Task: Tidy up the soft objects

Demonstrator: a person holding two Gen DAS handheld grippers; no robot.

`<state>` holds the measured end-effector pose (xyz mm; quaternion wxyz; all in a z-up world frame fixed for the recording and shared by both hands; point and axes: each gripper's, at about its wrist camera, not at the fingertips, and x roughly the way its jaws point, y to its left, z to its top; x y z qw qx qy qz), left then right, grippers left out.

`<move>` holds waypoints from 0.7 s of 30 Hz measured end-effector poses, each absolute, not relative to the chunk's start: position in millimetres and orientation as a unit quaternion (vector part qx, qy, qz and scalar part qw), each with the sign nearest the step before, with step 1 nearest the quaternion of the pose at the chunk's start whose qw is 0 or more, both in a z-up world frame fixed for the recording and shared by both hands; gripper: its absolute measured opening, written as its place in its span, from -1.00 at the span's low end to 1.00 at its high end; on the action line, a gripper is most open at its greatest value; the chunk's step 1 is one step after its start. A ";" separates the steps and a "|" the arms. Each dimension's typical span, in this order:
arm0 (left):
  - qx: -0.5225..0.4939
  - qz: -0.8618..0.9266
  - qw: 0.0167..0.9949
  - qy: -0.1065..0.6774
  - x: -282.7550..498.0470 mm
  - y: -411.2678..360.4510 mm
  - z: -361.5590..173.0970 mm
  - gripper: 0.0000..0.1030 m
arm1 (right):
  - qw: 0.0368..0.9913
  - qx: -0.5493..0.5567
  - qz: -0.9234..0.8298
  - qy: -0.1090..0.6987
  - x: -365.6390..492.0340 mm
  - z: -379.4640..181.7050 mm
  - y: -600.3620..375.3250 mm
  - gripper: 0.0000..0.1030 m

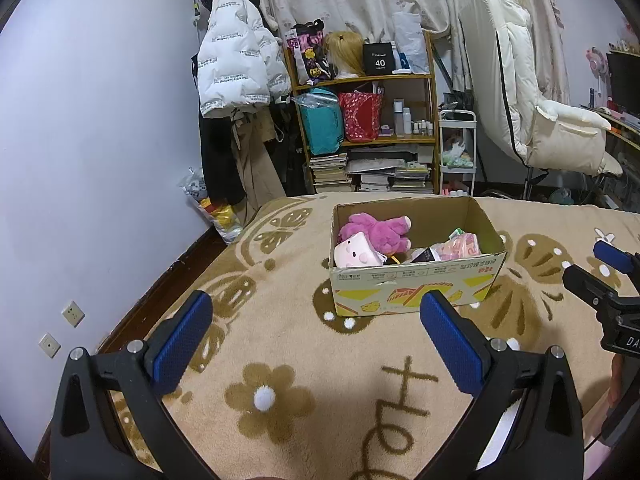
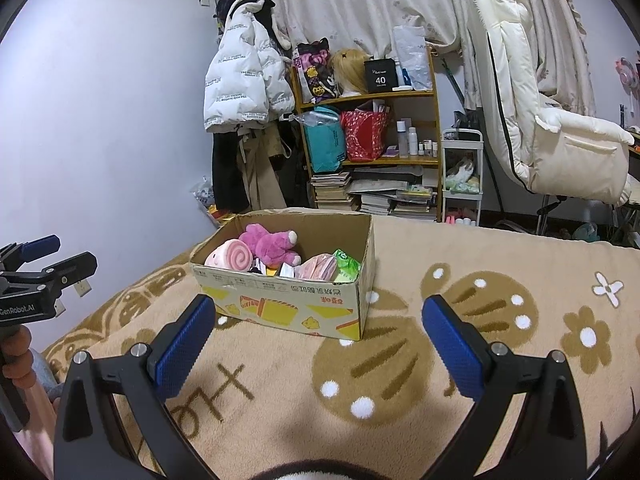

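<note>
Cardboard, printed yellow and red, forms the open box (image 1: pixel 416 284) standing on the bed's plush beige blanket (image 1: pixel 280 344), at twelve o'clock from the left hand-held gripper (image 1: pixel 316 340), whose blue pads are spread apart and empty. Inside, from nine to three o'clock, lie a pale pink plush (image 1: pixel 354 255), a fuzzy magenta plush (image 1: pixel 380 230) and pink and green packets (image 1: pixel 460 247). The right hand-held gripper (image 2: pixel 319 340) is likewise spread and empty.

Both grippers share one build: the left gripper (image 1: pixel 316 334) and the right gripper (image 2: pixel 320 338) have black angular frames, silver round screws at the joints and blue textured pads (image 1: pixel 182 344) on the jaws. One body carries white "GenRobot.AI" lettering (image 2: pixel 18 311). Bare skin of a hand (image 2: pixel 16 360) wraps a handle
</note>
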<state>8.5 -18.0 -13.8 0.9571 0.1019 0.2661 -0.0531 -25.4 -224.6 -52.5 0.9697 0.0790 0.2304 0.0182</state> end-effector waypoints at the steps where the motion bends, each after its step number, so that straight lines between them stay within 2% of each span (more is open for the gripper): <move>1: 0.102 -0.053 0.957 0.267 8.6 -18.0 -13.9 0.99 | 0.970 0.079 0.017 0.230 -25.5 -52.6 -224.5 1.00; 21: 0.105 -0.051 0.955 0.273 9.8 -18.0 -17.5 0.99 | 0.969 0.081 0.017 0.233 -25.7 -57.0 -225.1 1.00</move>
